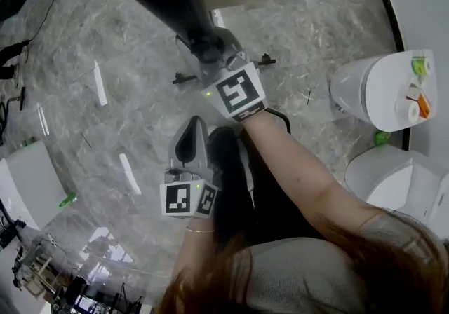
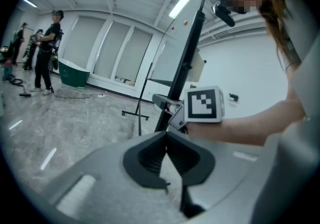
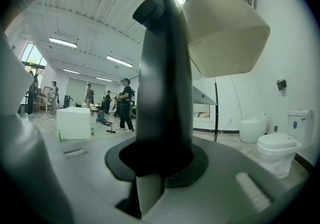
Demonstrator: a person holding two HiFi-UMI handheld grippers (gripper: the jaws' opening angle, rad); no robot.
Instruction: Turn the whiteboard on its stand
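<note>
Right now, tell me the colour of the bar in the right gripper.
The bar is black; clearest in right gripper view.

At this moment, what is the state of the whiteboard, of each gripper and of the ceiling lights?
Whiteboard: clamped at its dark edge.
Right gripper: shut on the whiteboard.
Left gripper: shut, nothing between its jaws.
Ceiling lights: on.

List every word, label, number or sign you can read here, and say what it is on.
None can be read.
Right marker cube and left marker cube: square patterns, no letters.
Blue sticker on the toilet tank: too small to read.
</note>
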